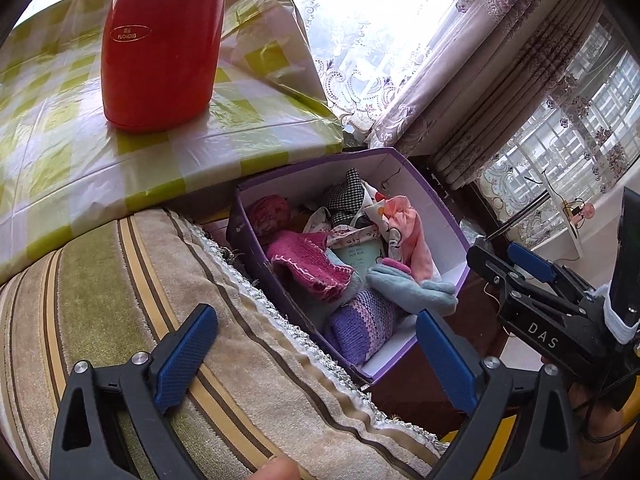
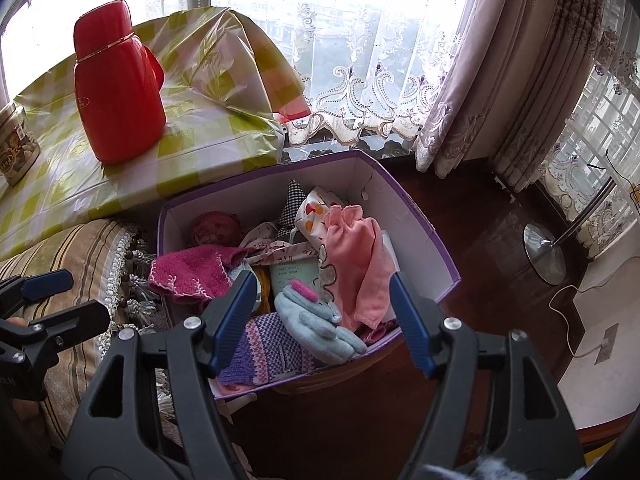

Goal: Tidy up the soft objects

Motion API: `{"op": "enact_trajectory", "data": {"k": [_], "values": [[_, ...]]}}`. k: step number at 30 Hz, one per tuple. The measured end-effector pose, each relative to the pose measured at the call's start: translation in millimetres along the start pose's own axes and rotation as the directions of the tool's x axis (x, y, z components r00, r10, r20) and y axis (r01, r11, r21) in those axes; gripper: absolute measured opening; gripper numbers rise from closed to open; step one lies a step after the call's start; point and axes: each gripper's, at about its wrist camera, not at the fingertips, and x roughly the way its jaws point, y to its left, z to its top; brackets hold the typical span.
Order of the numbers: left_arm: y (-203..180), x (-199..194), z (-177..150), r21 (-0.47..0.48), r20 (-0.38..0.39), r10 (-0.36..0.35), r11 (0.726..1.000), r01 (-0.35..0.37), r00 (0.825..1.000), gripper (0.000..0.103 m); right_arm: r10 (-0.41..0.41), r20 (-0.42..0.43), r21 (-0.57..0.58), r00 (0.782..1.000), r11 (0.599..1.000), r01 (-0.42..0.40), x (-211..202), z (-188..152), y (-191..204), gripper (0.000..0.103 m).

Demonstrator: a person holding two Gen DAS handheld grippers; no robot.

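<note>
A purple cardboard box (image 1: 436,204) (image 2: 416,208) with a white inside holds several soft things: a dark pink knit piece (image 1: 308,260) (image 2: 192,270), a light blue glove (image 1: 416,290) (image 2: 320,324), a purple striped knit (image 1: 360,328) (image 2: 264,348), a pale pink cloth (image 2: 360,264) and a checked cloth (image 1: 346,196). My left gripper (image 1: 316,352) is open and empty, over the sofa edge beside the box. My right gripper (image 2: 324,316) is open and empty, above the box's near end; it also shows in the left wrist view (image 1: 504,252).
A striped sofa cushion (image 1: 120,300) lies left of the box. A table with a green checked cloth (image 1: 60,148) bears a red thermos (image 1: 160,48) (image 2: 116,92) and a jar (image 2: 16,144). Curtains (image 2: 480,80), dark wood floor (image 2: 492,248) and a lamp base (image 2: 544,252) are at the right.
</note>
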Motion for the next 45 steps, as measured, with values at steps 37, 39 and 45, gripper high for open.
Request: {"op": "enact_trajectory", "data": {"k": [37,39,45], "values": [[2.1,4.4,2.1,-0.037,0.015,0.0,0.999,0.0,1.0,0.102,0.003,-0.03,-0.007,1.0,1.0,-0.003,7.2,-6.2,-2.3,0.072],[2.3,4.5,2.2,-0.036,0.015,0.001,0.999,0.0,1.0,0.102,0.003,-0.029,-0.008,1.0,1.0,-0.003,7.2,-6.1,-2.4,0.072],[2.0,5.0,2.2,-0.037,0.015,0.001,0.999,0.0,1.0,0.102,0.002,-0.03,-0.009,1.0,1.0,-0.002,8.0,-6.2,-2.1,0.072]]}}
